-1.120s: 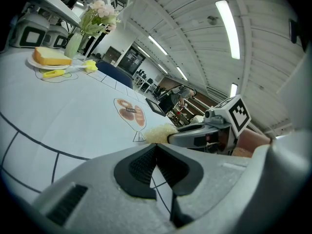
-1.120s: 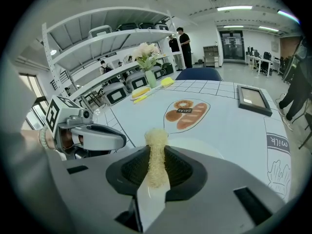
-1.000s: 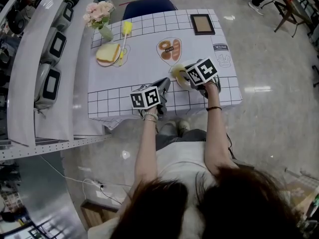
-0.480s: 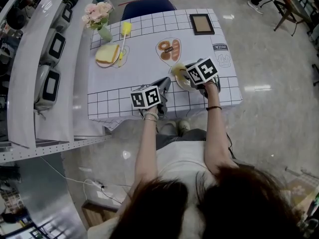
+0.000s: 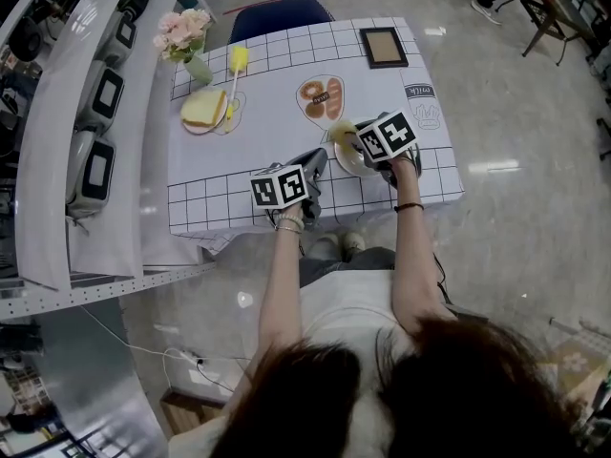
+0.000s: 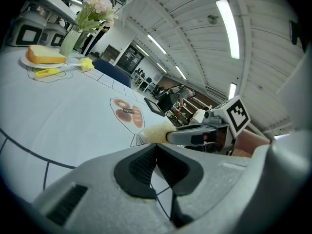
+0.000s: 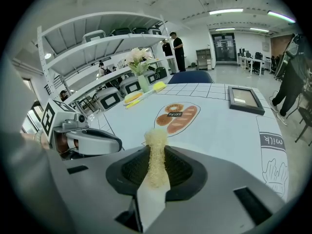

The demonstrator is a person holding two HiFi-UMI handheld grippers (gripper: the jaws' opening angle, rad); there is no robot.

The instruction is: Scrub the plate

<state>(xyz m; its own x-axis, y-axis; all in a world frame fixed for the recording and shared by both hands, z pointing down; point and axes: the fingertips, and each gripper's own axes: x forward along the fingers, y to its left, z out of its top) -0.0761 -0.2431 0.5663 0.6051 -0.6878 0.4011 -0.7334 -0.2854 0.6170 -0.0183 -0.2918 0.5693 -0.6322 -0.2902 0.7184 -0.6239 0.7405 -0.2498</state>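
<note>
Grey right gripper (image 5: 355, 143) — black wristband (image 5: 410, 208)

Beyond and left of the plate (image 5: 346, 163) the desk (image 5: 258, 141) lies bare up to its far edge, a broad way in. Far left of the plate a bread slice (image 5: 205, 109), yellow brush (image 5: 236, 65) and flower vase (image 5: 191, 51) crowd the corner. Straight beyond it lies a flat picture frame (image 5: 384, 46). The left gripper (image 5: 313, 165) stands just left of the plate. The right gripper (image 5: 355, 143), fingers clamped on a loofah scrubber (image 7: 156, 143), overhangs its right side.

The white, grid-bordered tabletop (image 5: 277, 127) was laid with a flower vase (image 5: 199, 67), a yellow brush (image 5: 236, 65) and a plate of bread (image 5: 203, 110) at the far left. A picture frame (image 5: 382, 46) was placed far right, and a second plate (image 5: 347, 157) near the front edge.
</note>
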